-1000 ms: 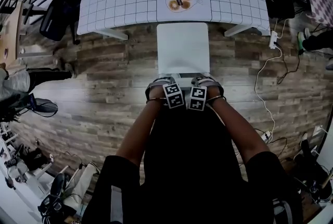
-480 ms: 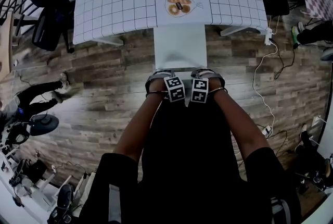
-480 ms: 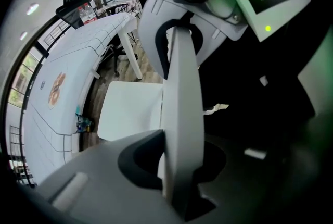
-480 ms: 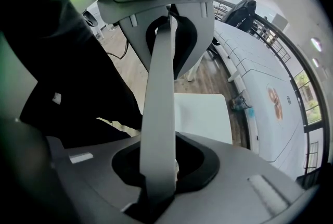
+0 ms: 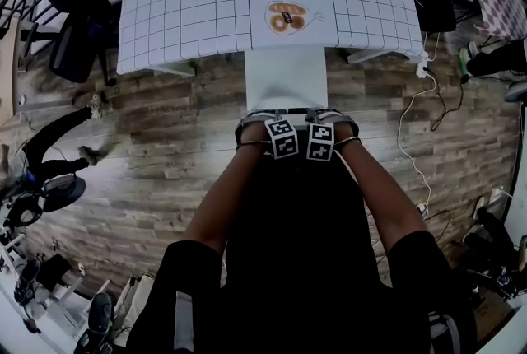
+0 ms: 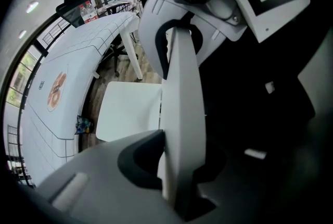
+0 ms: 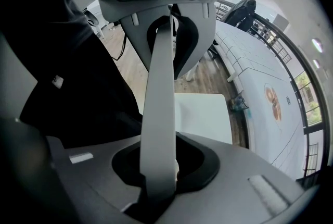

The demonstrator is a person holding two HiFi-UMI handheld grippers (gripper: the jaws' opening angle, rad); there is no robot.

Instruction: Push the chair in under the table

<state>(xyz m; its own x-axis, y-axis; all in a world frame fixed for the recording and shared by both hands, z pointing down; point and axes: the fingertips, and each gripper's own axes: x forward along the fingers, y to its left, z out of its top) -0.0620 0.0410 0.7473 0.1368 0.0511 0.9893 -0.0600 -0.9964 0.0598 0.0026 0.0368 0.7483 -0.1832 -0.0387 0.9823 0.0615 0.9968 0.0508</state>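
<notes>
"Looking straight down in the head view, what is there?"

"A person's two bare forearms reach toward 12 o'clock. The left gripper (image 5: 260, 118) and the right gripper (image 5: 331, 118) sit side by side at the centre, each carrying a cube with square markers. Both are on the top edge of a white chair backrest (image 5: 295, 110). The chair seat (image 5: 286, 76) lies just past them at 12 o'clock, and its far end slips under the near edge of a table (image 5: 181, 6) covered in a grid-pattern cloth. A clear bag of bread rings (image 5: 288, 16) lies on the table. A white cable (image 5: 409, 122) trails over the wood floor at 3 o'clock."

"And the left gripper view?"

"The backrest (image 6: 179, 113) runs edge-on through the middle, from 12 to 6 o'clock. The left gripper's jaws are narrow and clamped on it, with the pads against its sides. The right gripper clasps the same edge at 12 o'clock. The seat (image 6: 127, 111) shows at 9 o'clock, and the table (image 6: 67, 72) is beyond it."

"And the right gripper view?"

"It is much the same, mirrored. The jaws are narrow and pinch the backrest (image 7: 158, 113). The left gripper is at 12 o'clock, the seat (image 7: 203, 113) at 3 o'clock, and the table (image 7: 255, 61) curves past it."
</notes>
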